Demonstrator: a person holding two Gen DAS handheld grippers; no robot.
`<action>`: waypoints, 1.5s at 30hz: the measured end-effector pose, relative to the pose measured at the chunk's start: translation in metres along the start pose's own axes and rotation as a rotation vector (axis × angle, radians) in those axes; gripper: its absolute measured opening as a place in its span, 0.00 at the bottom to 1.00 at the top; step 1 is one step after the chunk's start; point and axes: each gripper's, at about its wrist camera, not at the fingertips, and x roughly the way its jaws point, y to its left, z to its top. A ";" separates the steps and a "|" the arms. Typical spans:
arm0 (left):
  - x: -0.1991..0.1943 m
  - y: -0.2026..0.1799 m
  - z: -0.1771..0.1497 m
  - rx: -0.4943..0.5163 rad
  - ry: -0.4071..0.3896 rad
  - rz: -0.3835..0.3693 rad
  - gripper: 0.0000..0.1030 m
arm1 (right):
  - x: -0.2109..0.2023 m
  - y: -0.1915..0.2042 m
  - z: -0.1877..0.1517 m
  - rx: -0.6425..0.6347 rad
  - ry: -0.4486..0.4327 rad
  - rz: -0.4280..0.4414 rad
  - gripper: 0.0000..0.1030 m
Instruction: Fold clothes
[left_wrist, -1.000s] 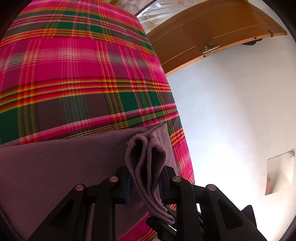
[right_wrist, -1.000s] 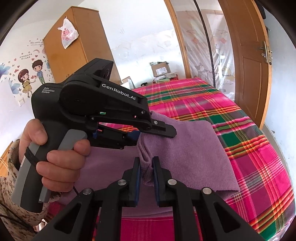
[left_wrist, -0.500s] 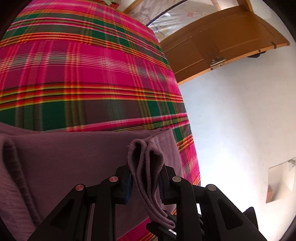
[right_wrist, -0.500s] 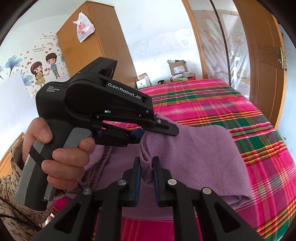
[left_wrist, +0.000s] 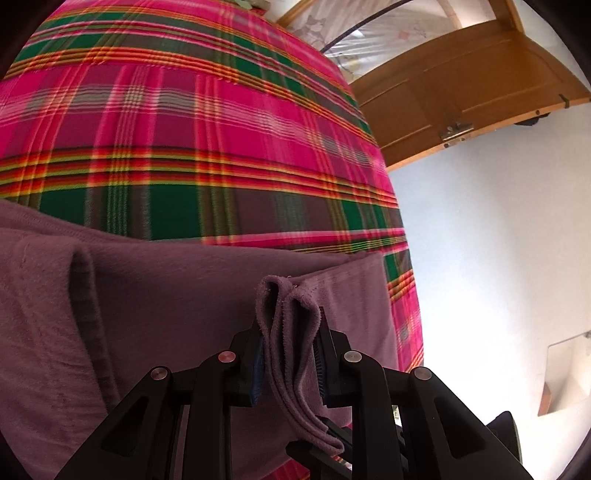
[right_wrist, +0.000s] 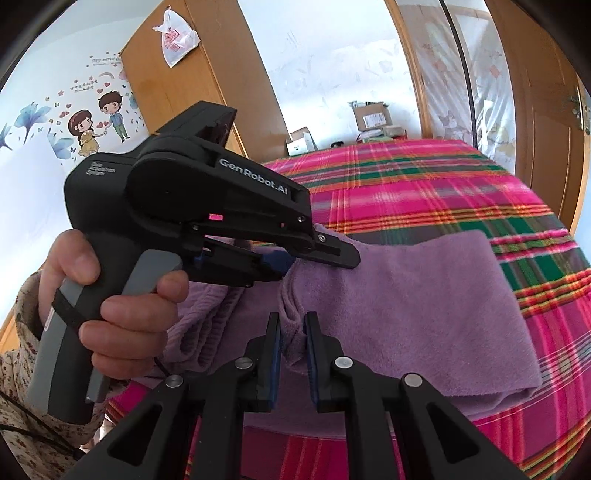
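1. Purple garment (right_wrist: 424, 295), a soft fleecy cloth, lies folded on the plaid bedspread (right_wrist: 461, 192), near the bed's near edge.
2. Its long axis runs left to right across the right wrist view; the smooth folded part reaches toward the right, and bunched ribbed folds sit at the left.
3. Seen from the left wrist, the same garment (left_wrist: 166, 314) fills the near part of the picture, with the bedspread (left_wrist: 203, 129) stretching far beyond it.
4. Left gripper (left_wrist: 290, 354) has its jaws narrowly parted and clamped on a doubled edge of the cloth, which stands up between them in several layers.
5. In the right wrist view that left gripper (right_wrist: 314, 254) is held by a hand (right_wrist: 122, 306) in a floral sleeve; its side reads "GenRobot.AI", and a smaller label on the body is too blurred to read.
6. Right gripper (right_wrist: 293, 332) has its jaws nearly together, pinching a fold of the cloth just below the left one.
7. Far off stand a wooden wardrobe (right_wrist: 177, 92) with a plastic bag (right_wrist: 177, 37) hanging on it, cartoon wall stickers (right_wrist: 99, 122) and a wooden door (left_wrist: 461, 96).
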 end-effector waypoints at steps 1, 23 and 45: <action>0.000 0.002 0.000 -0.004 0.000 0.003 0.21 | 0.003 -0.002 0.000 0.000 0.004 0.000 0.12; -0.039 0.004 -0.016 0.051 -0.086 0.029 0.25 | 0.030 -0.007 -0.007 -0.019 0.068 0.013 0.16; -0.093 0.026 -0.032 0.012 -0.192 0.014 0.37 | 0.027 0.007 -0.010 -0.067 0.060 0.016 0.12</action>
